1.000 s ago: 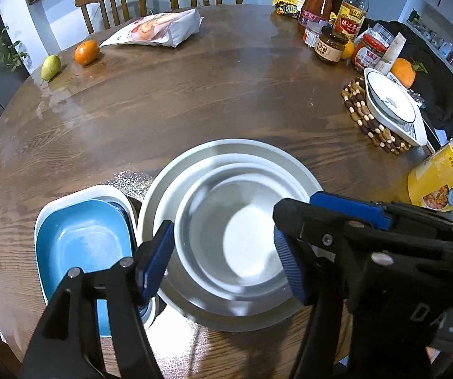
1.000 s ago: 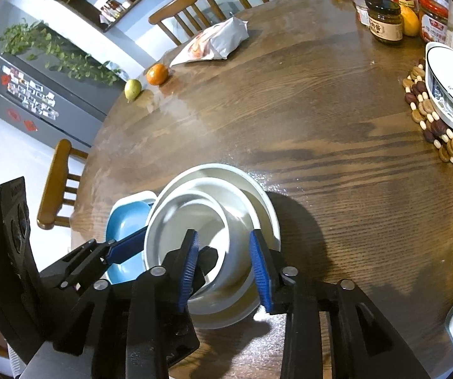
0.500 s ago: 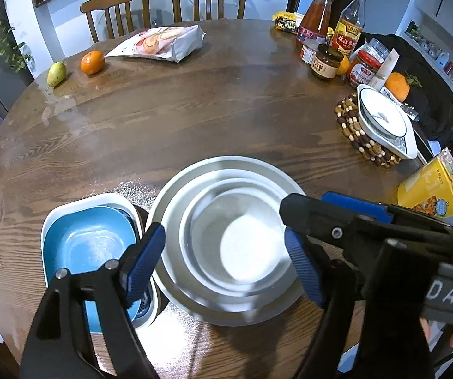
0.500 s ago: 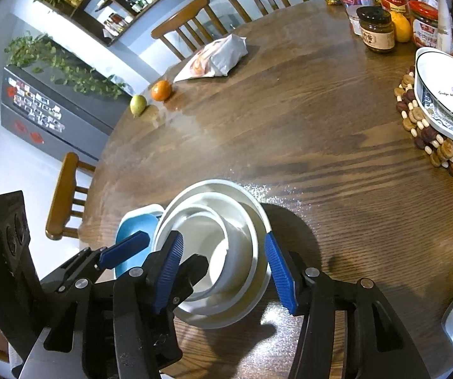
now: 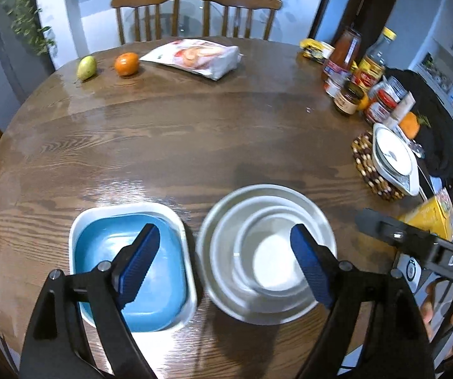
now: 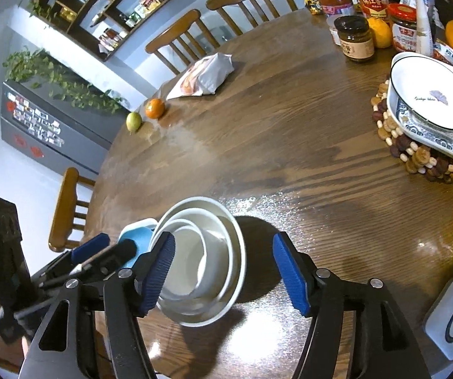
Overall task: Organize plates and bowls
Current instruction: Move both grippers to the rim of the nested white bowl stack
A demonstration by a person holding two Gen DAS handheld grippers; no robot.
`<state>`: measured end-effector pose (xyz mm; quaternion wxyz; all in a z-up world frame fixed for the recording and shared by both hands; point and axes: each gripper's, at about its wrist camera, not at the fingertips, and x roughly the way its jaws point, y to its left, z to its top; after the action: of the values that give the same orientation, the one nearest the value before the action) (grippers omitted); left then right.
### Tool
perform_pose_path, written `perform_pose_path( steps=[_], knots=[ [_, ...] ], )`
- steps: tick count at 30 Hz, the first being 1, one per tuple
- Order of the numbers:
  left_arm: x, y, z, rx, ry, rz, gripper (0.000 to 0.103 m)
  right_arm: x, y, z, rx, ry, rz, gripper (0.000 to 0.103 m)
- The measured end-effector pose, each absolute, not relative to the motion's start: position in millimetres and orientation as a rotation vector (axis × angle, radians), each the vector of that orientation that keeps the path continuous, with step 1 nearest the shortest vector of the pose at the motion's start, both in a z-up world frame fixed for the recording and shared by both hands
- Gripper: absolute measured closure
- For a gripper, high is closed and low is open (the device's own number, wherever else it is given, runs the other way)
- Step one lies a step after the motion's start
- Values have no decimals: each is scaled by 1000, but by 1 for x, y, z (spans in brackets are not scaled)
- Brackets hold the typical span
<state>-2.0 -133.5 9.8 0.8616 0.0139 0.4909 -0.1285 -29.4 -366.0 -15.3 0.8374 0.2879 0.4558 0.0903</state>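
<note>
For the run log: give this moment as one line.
left gripper: open, empty | right gripper: open, empty | white bowls: nested | blue dish: in white dish beside bowls | stage: stacking done

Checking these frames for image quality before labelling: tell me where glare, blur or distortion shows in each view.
Left wrist view: fisheye bends the table edge; white glare washes out the nested metal bowls, whose rims look smeared. Right wrist view: the same bowls are blurred at the near rim, speckled glare lies on the wood beside them, and the right tool casts shadows.
</note>
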Motion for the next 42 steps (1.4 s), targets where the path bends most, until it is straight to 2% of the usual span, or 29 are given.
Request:
perform_pose_path(
  steps=[11, 26, 35, 42],
  knots=[
    [2, -90, -7, -42, 1129, -188, 19, -33, -376, -21, 574, 1014, 160, 31],
    [1, -94, -32, 99, 1144, -150, 21, -36, -363, -32, 382, 1018, 123, 31],
    [2, -104, -35, 133, 1134, -157, 26, -29, -356, -42, 372, 1029, 139, 52],
    [3, -109, -38, 156, 1129, -165, 27, -26, -352, -46, 359, 1045, 142, 55]
  ],
)
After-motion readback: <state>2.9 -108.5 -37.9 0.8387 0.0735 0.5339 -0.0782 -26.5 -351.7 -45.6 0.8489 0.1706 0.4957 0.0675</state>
